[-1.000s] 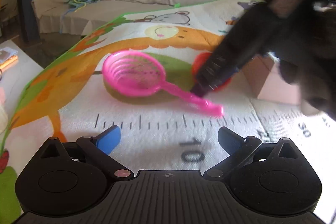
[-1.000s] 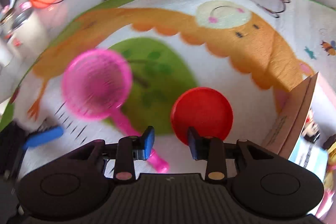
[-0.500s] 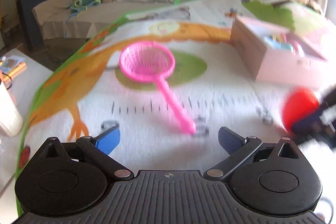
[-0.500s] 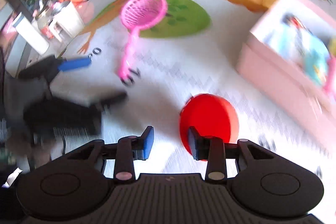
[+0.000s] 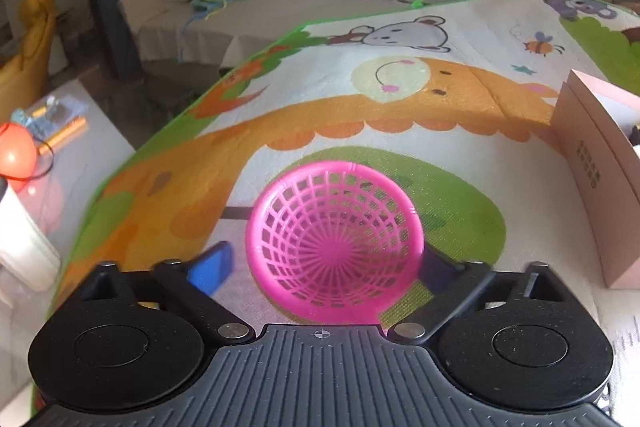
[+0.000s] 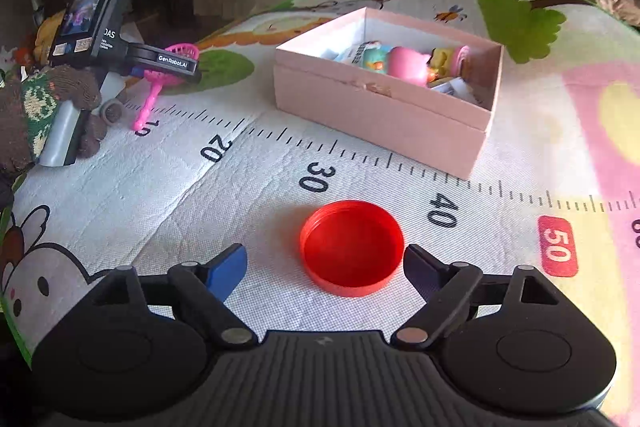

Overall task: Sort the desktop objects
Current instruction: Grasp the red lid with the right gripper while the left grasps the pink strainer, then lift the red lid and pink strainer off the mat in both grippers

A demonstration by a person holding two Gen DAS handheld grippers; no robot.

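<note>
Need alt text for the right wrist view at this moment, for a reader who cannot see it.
A red lid lies rim-up on a printed play mat, between the opening fingers of the right hand-held gripper, which do not touch it. Behind it sits an open pink box holding small toys; far left, the left hand-held gripper reaches over a pink sieve.

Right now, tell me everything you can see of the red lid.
The red lid is a round, shallow plastic cap, glossy, with a low ribbed rim. It lies flat on the mat, hollow side up, by the printed ruler between 30 and 40, in front of the pink box. Nothing touches it; the right hand-held gripper's opening fingers flank it.
</note>
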